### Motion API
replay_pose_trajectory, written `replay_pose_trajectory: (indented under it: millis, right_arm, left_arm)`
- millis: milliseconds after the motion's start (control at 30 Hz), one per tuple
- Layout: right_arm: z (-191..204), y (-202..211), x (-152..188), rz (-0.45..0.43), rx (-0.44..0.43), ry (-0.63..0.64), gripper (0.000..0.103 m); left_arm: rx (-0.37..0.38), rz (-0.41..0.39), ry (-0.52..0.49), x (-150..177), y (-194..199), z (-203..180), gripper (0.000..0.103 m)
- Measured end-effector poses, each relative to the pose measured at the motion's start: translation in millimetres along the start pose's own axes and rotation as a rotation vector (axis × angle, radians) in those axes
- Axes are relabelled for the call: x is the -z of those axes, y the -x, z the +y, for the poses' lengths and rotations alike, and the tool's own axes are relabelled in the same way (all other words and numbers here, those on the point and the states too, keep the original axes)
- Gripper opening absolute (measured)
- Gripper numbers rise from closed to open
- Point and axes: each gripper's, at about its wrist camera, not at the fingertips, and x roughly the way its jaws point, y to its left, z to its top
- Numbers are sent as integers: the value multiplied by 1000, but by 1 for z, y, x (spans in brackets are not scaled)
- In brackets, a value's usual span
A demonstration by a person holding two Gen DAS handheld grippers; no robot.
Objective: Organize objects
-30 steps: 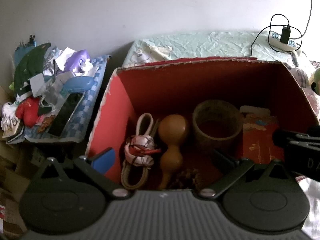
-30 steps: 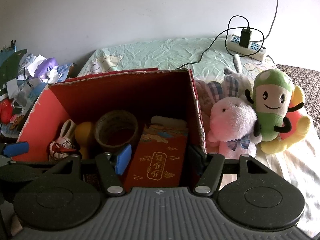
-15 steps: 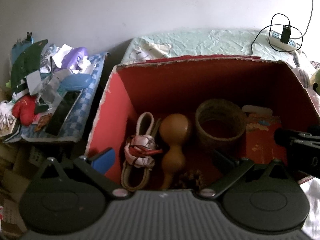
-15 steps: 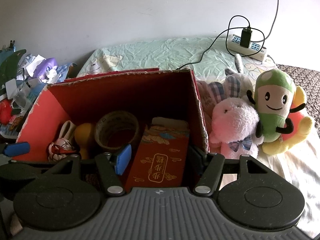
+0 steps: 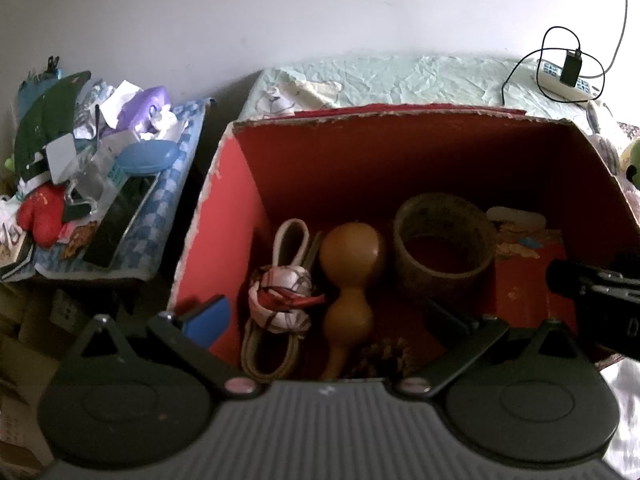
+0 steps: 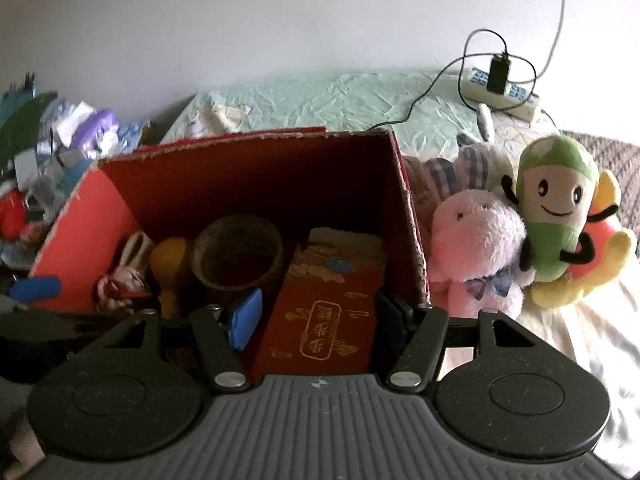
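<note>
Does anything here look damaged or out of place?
Yes. The red cardboard box has a torn, ragged top edge, and three soft toys lie outside it against its right wall, not yet put away.

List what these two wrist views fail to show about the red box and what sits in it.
- Left wrist view: the red box's near wall is hidden by the left gripper's body.
- Left wrist view: a dark, blurred clump by the gourd cannot be identified.
- Right wrist view: the right gripper straddles the red packet; contact with the pads is unclear.
- Right wrist view: the cord bundle is half hidden and blurred.
</note>
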Motion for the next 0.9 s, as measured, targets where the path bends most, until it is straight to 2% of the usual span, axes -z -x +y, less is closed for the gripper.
replay_pose_trajectory:
  millis: [100, 300, 400, 500, 633, 900]
  right_arm:
    - [2, 0, 3, -2, 3, 22, 65]
    - [-4, 4, 6, -3, -54, 2, 66]
    - [-3, 7, 8, 7, -68, 16, 69]
    - [-6, 16, 6, 18, -112, -25, 70]
    - [-3, 37, 3, -33, -51, 8, 74]
    - [-5, 56, 7, -58, -43, 1, 74]
  left_arm:
    - [-1, 3, 3, 1, 0, 1, 103]
    - [12, 16, 9, 4, 0, 3, 103]
    - [15, 9, 7, 7, 3, 2, 103]
    - [10, -4, 3, 7, 8, 2, 102]
    - [-9, -21, 3, 4, 23, 3, 102]
    - [-13, -37, 10, 0, 53, 4, 103]
